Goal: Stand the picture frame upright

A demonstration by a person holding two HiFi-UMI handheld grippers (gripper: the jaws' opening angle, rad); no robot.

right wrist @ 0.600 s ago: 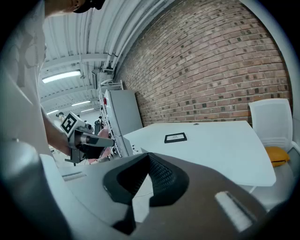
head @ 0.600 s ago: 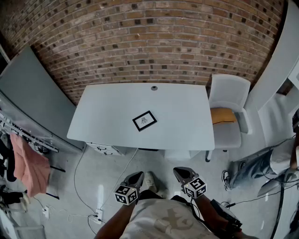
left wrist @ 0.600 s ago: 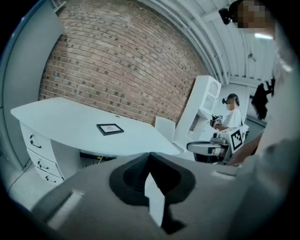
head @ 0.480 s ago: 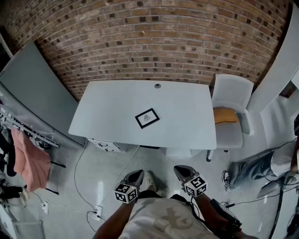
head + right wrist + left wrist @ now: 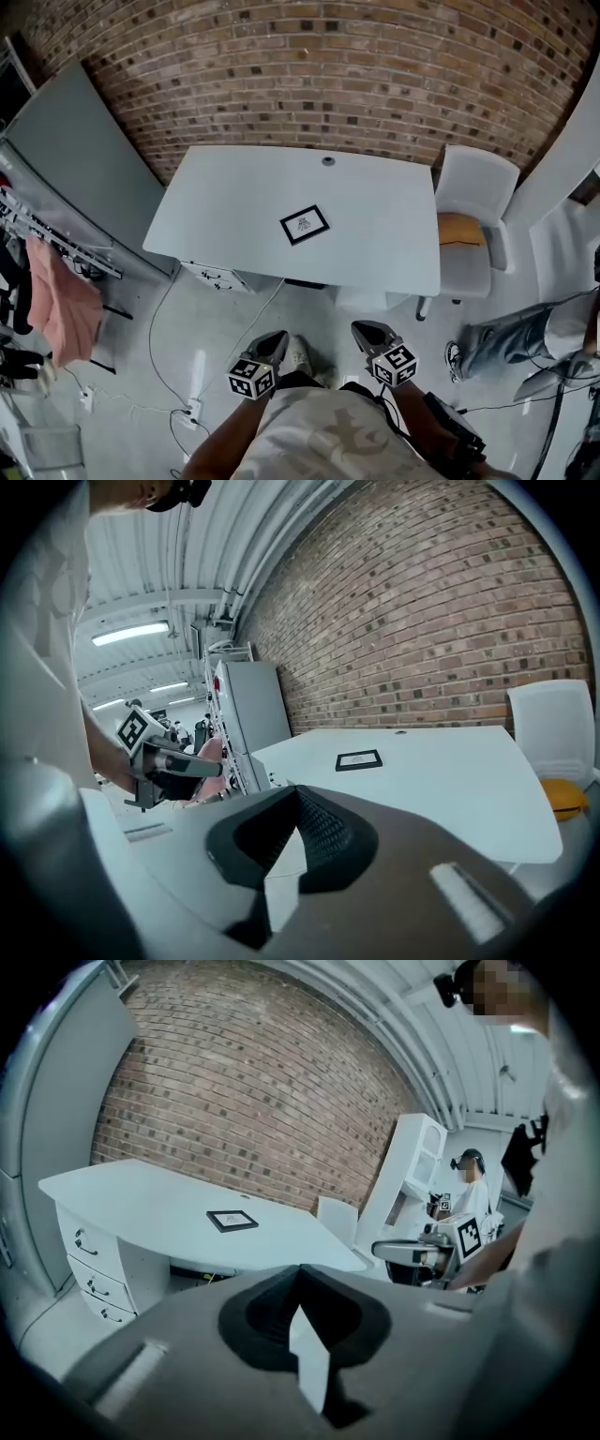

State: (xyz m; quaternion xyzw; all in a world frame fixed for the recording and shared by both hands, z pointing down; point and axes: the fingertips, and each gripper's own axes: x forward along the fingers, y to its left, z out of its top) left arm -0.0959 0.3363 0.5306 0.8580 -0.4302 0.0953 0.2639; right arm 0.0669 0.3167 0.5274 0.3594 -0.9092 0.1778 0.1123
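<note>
A small black picture frame (image 5: 305,225) lies flat near the middle of the white table (image 5: 225,202), and it also shows as the frame (image 5: 232,1220) in the left gripper view and the frame (image 5: 358,759) in the right gripper view. My left gripper (image 5: 274,344) and right gripper (image 5: 364,333) hang shut and empty over the floor, well short of the table's near edge. Each gripper's jaws meet tip to tip with nothing between them.
A white chair (image 5: 473,220) with an orange cushion (image 5: 459,229) stands at the table's right end. A brick wall runs behind the table, a grey cabinet (image 5: 80,150) stands at its left, and cables trail over the floor (image 5: 178,356). A seated person's leg (image 5: 511,337) is at the right.
The head view has shifted, so the table and frame sit slightly further right and higher in the picture. Both grippers stay shut low in front of me.
</note>
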